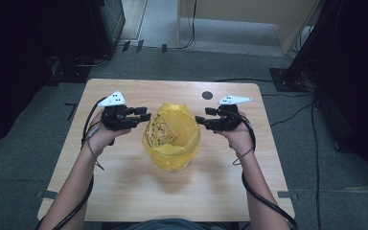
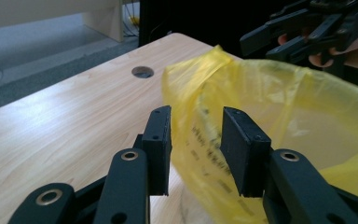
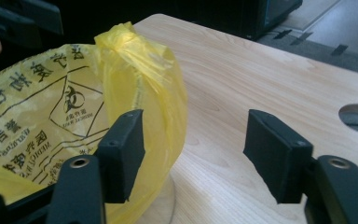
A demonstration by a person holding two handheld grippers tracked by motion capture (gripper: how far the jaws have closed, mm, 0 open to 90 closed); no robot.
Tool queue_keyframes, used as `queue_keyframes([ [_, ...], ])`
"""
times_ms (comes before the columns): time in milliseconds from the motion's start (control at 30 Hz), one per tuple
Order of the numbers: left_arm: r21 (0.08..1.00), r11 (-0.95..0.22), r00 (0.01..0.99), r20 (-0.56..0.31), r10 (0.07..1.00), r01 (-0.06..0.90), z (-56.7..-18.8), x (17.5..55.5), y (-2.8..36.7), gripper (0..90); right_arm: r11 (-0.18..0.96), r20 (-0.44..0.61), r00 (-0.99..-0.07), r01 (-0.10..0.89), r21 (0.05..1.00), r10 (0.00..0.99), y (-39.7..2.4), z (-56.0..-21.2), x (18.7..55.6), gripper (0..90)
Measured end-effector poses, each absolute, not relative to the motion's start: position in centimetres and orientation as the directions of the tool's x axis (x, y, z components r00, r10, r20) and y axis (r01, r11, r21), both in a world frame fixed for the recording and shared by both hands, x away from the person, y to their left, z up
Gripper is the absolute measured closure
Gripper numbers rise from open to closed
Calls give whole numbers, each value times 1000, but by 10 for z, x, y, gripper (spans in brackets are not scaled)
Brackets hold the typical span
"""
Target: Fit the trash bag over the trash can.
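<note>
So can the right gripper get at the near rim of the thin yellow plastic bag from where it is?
Probably yes: the right gripper stands open beside the yellow plastic bag, with nothing between them.

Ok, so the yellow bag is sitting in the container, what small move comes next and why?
Probably close the left gripper on the yellow bag rim: its jaws are open with the film between them, and the right gripper is open beside the bag.

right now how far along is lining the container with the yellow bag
Looks mostly done: the yellow biohazard bag sits opened inside a clear container, its rim draped over the edge. In hand: nothing, the left gripper and right gripper flank it, both open. Possibly left: smoothing the bunched rim on the right gripper's side.
</note>
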State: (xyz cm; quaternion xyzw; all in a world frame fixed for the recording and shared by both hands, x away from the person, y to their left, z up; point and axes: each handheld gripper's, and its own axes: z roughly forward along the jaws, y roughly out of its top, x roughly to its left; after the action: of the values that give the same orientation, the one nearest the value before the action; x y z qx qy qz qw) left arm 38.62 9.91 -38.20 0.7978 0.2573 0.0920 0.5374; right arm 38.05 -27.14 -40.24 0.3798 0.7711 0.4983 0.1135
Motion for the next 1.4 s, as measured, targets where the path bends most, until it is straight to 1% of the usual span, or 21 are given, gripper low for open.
queue_keyframes([
  [67,907,-291,859,-127,496,303,-377,382,95,632,216,195,-698,455,864,689,-271,-400,379,431],
  [133,907,-300,869,-125,479,295,-373,378,90,631,216,187,-700,445,869,689,-272,-398,378,439],
  [233,901,-330,879,-103,465,280,-370,373,80,608,210,188,-694,446,870,695,-272,-395,377,463],
  [267,898,-344,880,-89,467,274,-370,371,77,569,210,189,-696,445,870,693,-272,-394,377,472],
  [333,895,-366,888,-67,456,256,-370,369,71,543,202,196,-694,447,871,692,-273,-393,376,495],
  [433,906,-349,898,-71,434,240,-371,367,65,496,190,209,-695,451,872,688,-274,-393,377,496],
  [467,909,-347,905,-69,419,229,-370,367,62,467,191,210,-696,452,871,687,-274,-393,377,496],
  [567,904,-334,915,-129,381,267,-368,365,51,392,194,209,-701,450,872,682,-273,-394,378,493],
  [667,887,-398,931,-83,356,232,-369,358,35,413,195,207,-709,442,876,675,-270,-394,377,487],
  [733,856,-462,942,-76,328,230,-372,353,24,496,195,206,-709,441,876,674,-269,-394,377,465],
  [800,828,-513,955,-87,283,228,-379,347,13,547,197,202,-710,436,878,674,-270,-395,377,450],
  [867,805,-559,970,-75,233,197,-385,342,5,550,192,203,-707,436,879,678,-270,-396,376,444],
  [900,807,-555,971,-93,222,204,-386,340,3,545,195,198,-706,435,879,679,-271,-396,375,441],
  [933,804,-562,973,-85,213,193,-387,339,2,535,194,197,-704,435,879,683,-272,-395,375,432],
  [1000,784,-601,981,-52,187,156,-390,337,-1,464,182,205,-695,440,879,689,-273,-394,375,421],
  [1033,769,-618,982,-64,181,164,-392,336,-3,417,175,213,-692,445,878,690,-273,-394,375,419],
  [1067,769,-618,982,-64,181,164,-392,336,-3,414,175,213,-692,445,878,690,-273,-394,375,419],
  [1100,755,-616,972,-127,199,225,-396,337,-5,381,173,211,-692,440,881,690,-273,-393,375,414],
  [1167,733,-617,958,-189,217,285,-398,338,-7,350,175,209,-692,441,880,691,-272,-394,376,402],
  [1300,739,-617,961,-174,215,272,-398,340,-8,309,185,204,-690,446,876,694,-270,-395,377,372],
  [1400,740,-596,946,-186,264,312,-400,342,-11,275,186,213,-682,462,867,700,-268,-394,377,326],
])
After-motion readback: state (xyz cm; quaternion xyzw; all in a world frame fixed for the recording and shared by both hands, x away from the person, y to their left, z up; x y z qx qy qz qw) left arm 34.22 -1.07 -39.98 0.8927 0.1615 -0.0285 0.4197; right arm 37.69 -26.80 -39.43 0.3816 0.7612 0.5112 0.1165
